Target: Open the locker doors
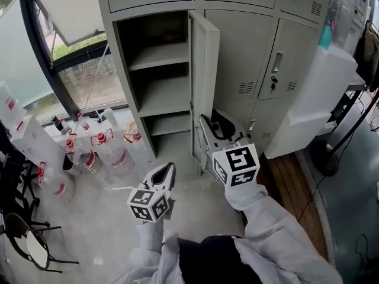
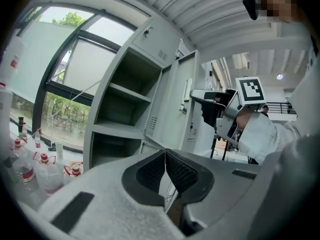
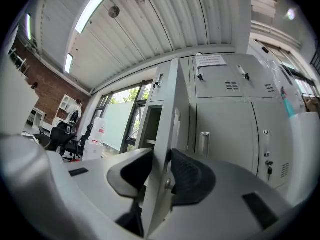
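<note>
Locker door [image 3: 168, 109] partly hides right tongs [image 3: 161, 159].

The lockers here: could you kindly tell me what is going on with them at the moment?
A person with a gripper in each hand is working on the grey metal lockers. The right gripper has the edge of the open locker door between its jaws, the pads seemingly pressed on both faces. Beside that door, bare shelves show. The left gripper hangs shut and empty in front of them. The neighbouring doors to the right are closed.
</note>
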### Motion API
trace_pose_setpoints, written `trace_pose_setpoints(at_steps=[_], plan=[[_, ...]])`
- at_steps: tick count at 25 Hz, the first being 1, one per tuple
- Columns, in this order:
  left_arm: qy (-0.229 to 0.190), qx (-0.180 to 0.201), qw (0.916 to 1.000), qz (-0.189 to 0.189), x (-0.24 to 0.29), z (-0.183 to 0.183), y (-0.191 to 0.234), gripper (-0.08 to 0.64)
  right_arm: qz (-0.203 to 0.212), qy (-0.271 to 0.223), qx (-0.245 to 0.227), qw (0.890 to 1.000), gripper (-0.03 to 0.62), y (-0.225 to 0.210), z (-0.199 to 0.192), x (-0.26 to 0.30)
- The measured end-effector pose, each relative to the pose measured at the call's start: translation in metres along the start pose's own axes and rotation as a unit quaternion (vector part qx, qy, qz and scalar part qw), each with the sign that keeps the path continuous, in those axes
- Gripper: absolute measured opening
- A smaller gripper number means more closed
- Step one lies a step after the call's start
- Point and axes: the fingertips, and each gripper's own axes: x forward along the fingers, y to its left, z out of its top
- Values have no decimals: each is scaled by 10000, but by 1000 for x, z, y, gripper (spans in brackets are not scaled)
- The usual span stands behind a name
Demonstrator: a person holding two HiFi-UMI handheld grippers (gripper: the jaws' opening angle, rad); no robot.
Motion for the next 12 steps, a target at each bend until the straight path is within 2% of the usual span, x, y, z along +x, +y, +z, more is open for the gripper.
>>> trace_pose_setpoints(at_steps=[6,12], plan=[[-171,-60,9993,334,12,-7,-39,11,398,-57,60,9992,115,-25,-3,-11],[-111,33,9983,574,12,-13,-58,11,452,-55,120,9989,106,-47,-8,-20]])
